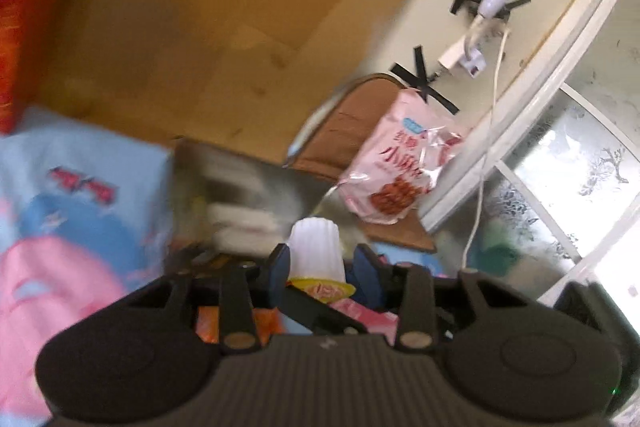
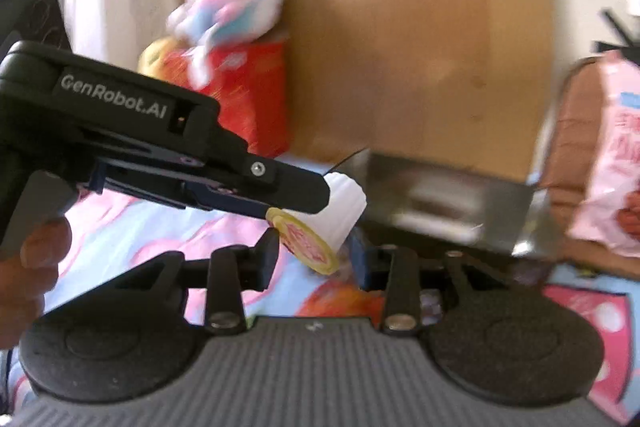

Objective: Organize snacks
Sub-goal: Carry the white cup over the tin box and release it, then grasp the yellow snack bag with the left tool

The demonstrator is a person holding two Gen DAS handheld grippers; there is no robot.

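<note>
A white ribbed jelly cup (image 1: 316, 247) with a yellow and pink foil lid sits between my left gripper's (image 1: 320, 267) blue fingers, which are shut on it. In the right wrist view the same cup (image 2: 340, 215) shows, held by the left gripper's black fingers (image 2: 296, 191) that reach in from the left. My right gripper (image 2: 316, 259) is open, and its fingers stand on either side of the cup's lid without pressing it. A pink snack bag (image 1: 400, 163) leans at the right, also seen in the right wrist view (image 2: 612, 163).
A shiny metal box (image 2: 440, 203) lies ahead on a blue and pink cartoon cloth (image 2: 160, 227). A tall cardboard panel (image 1: 208, 19) stands behind it. A red snack box (image 2: 240, 95) is at the left. A brown cushion (image 1: 340, 131), a bulb and a cord are at the right.
</note>
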